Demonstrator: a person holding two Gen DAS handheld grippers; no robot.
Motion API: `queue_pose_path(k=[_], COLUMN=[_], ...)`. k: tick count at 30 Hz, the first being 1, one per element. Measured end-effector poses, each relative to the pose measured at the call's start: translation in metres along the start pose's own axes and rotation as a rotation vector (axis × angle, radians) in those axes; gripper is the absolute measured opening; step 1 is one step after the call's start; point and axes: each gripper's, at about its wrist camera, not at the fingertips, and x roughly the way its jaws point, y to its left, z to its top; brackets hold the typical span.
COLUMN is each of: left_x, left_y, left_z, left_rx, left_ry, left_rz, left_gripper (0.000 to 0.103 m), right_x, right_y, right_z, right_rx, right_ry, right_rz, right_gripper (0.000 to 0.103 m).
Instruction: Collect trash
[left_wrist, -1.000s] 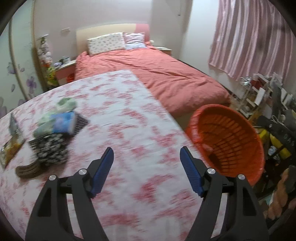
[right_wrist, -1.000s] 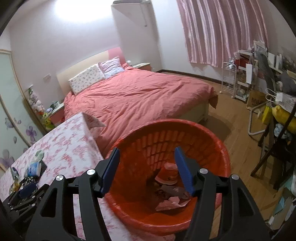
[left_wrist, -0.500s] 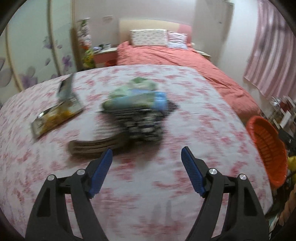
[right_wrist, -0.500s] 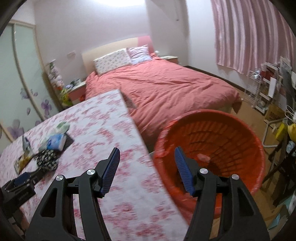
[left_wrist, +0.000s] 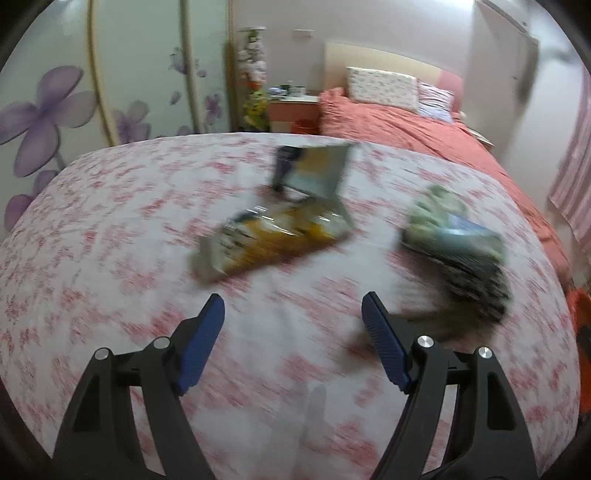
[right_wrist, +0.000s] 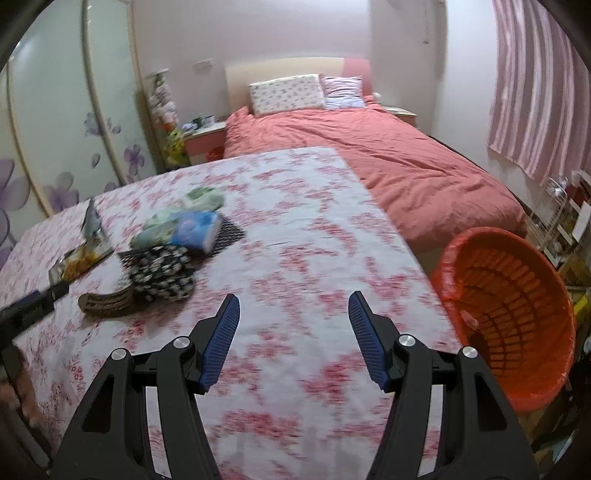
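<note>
A yellow snack bag (left_wrist: 273, 240) with its flap raised lies on the pink floral table (left_wrist: 129, 229), just ahead of my open, empty left gripper (left_wrist: 293, 321). A pile of green and blue tissue packs on black patterned cloth (left_wrist: 458, 251) sits to its right. In the right wrist view the same pile (right_wrist: 173, 251), a brown curved piece (right_wrist: 107, 304) and the snack bag (right_wrist: 79, 258) lie at the left. My right gripper (right_wrist: 293, 325) is open and empty over the table (right_wrist: 314, 251). The orange basket (right_wrist: 517, 314) stands off the table's right edge.
A bed with a salmon cover (right_wrist: 388, 166) lies beyond the table. A nightstand (right_wrist: 201, 136) stands by the flowered wardrobe doors (right_wrist: 55, 147). Striped pink curtains (right_wrist: 535, 92) hang at the right, with a wire rack (right_wrist: 554, 218) below them.
My left gripper has swung left from the basket side to face the snack bag. My right gripper has moved from over the basket to over the table.
</note>
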Motion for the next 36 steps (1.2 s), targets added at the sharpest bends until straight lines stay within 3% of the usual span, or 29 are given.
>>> queue_pose_path(k=[5, 10, 16, 19, 21, 31, 36], left_x=[0.026, 0.058, 0.085, 0.081, 0.074, 0.074, 0.069], left_y=[0.027, 0.028, 0.030, 0.029, 0.024, 0.012, 0.008], left_z=[0.024, 0.043, 0.045, 0.042, 0.038, 0.038, 0.035], left_rx=[-0.016, 0.051, 0.049, 0.043, 0.061, 0.061, 0.073], left_ry=[0.010, 0.035, 0.100, 0.095, 0.095, 0.091, 0.090], left_rz=[0.026, 0.017, -0.054, -0.125, -0.182, -0.178, -0.193], left_gripper=[0.080, 0.086, 0.082, 0.070, 0.069, 0.069, 0.069], right_x=[0.010, 0.022, 0.035, 0.041, 0.044, 0.049, 0.064], right_y=[0.025, 0.039, 0.050, 0.054, 0.057, 0.074, 0.091], right_z=[0.002, 0.005, 0.008, 0.009, 0.010, 0.023, 0.028], right_rx=[-0.036, -0.049, -0.057, -0.057, -0.054, -0.012, -0.032], right_ry=[0.021, 0.040, 0.064, 0.072, 0.075, 0.075, 0.096], right_rz=[0.007, 0.013, 0.021, 0.027, 0.039, 0.177, 0.200], right_gripper=[0.062, 0.062, 0.062, 0.062, 0.062, 0.062, 0.067])
